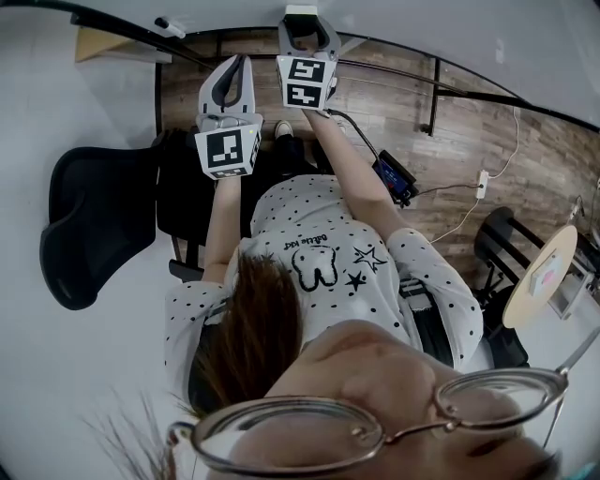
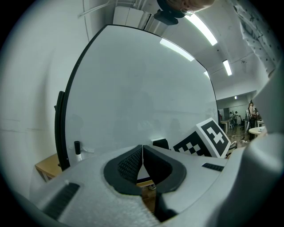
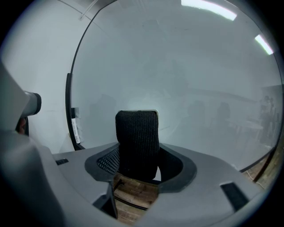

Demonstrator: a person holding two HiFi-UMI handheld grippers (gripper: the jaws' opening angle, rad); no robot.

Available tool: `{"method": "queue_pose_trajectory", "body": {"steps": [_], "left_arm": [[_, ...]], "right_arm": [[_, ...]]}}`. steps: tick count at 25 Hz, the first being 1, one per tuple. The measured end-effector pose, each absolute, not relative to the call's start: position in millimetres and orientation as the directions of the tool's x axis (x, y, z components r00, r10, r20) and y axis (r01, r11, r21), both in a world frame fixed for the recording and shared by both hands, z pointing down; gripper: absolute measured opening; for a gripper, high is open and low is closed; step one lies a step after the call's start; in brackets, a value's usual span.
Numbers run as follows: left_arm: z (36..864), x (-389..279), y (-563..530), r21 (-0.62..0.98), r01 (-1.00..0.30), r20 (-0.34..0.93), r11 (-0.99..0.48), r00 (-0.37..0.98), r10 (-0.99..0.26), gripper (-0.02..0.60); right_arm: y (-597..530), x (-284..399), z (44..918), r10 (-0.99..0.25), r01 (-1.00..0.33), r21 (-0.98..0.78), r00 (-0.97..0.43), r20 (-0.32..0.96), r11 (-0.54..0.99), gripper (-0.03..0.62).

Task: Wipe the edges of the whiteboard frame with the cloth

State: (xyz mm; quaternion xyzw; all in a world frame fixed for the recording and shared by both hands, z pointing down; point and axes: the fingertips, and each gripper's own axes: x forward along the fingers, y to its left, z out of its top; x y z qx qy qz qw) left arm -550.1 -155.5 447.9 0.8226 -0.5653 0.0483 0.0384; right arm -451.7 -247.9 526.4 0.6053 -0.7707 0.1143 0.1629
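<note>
The whiteboard (image 2: 142,88) fills both gripper views, and its black frame (image 2: 60,133) runs down the left. In the head view the frame (image 1: 122,28) crosses the top. My right gripper (image 3: 136,137) is shut on a dark knitted cloth (image 3: 136,142) that stands up between its jaws, close to the board face (image 3: 177,66) and right of the frame's left edge (image 3: 69,111). My left gripper (image 2: 142,153) is shut with nothing in it, its pads meeting. In the head view the left gripper (image 1: 234,70) and the right gripper (image 1: 305,19) are both raised toward the board.
A black marker (image 2: 77,147) stands at the board's lower left, above a wooden surface (image 2: 46,166). A black office chair (image 1: 94,225) is at my left. On the wood floor (image 1: 469,131) lie a cabled device (image 1: 394,178) and a power strip (image 1: 483,183). A round table (image 1: 539,277) stands at right.
</note>
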Motion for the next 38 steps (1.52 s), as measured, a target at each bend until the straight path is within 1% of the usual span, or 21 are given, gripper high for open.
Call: {"method": "queue_pose_trajectory", "body": {"steps": [9, 28, 33, 38], "left_arm": [[452, -527, -153, 0.012, -0.927, 0.125, -0.375, 0.374, -0.919, 0.02], [450, -491, -154, 0.012, -0.925, 0.135, -0.379, 0.377, -0.916, 0.02], [454, -494, -152, 0.013, -0.926, 0.129, -0.377, 0.376, -0.918, 0.02], [451, -481, -155, 0.01, -0.923, 0.136, -0.383, 0.381, -0.914, 0.02]], "right_arm": [[-244, -430, 525, -0.899, -0.97, 0.018, -0.217, 0.381, 0.242, 0.239], [-245, -397, 529, -0.869, -0.963, 0.004, -0.243, 0.431, 0.271, 0.238], [-243, -393, 537, -0.868, -0.966, 0.022, -0.22, 0.446, 0.256, 0.238], [-245, -379, 533, -0.867, -0.966, 0.026, -0.22, 0.447, 0.258, 0.238]]}}
